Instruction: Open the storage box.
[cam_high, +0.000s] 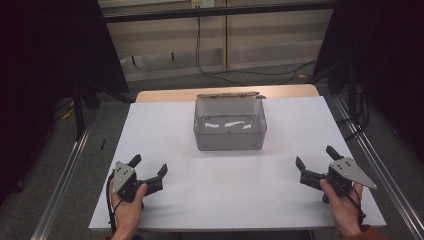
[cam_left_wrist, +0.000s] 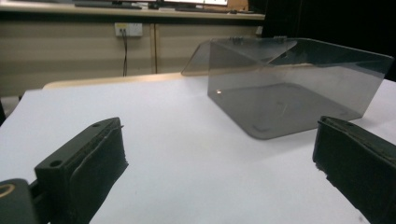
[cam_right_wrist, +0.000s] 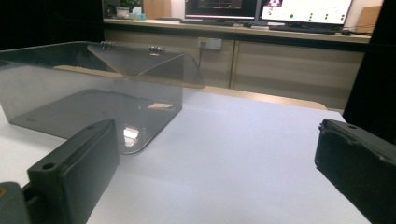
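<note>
Box: a clear grey plastic box (cam_high: 229, 125) sits at the far middle of the white board, its hinged lid (cam_high: 227, 94) open and leaning back on the far side.
Box contents: nothing can be made out inside; bright glare streaks on its bottom blur the high view.
Left gripper: left gripper (cam_high: 150, 167) rests near the left edge, held by the left hand (cam_high: 127, 207), jaws spread wide and gripping nothing.
Right gripper: right gripper (cam_high: 316, 155) rests near the right edge, held by the right hand (cam_high: 342, 205), jaws likewise apart and empty.
Cut off: both forearms end at the bottom edge.
Surface: white board (cam_high: 175, 130) on a pale wooden table (cam_high: 160, 95).
Room: beige cabinets (cam_right_wrist: 289, 60), a wall socket (cam_left_wrist: 128, 29), lit monitors (cam_right_wrist: 303, 9), and darkness at both sides.
</note>
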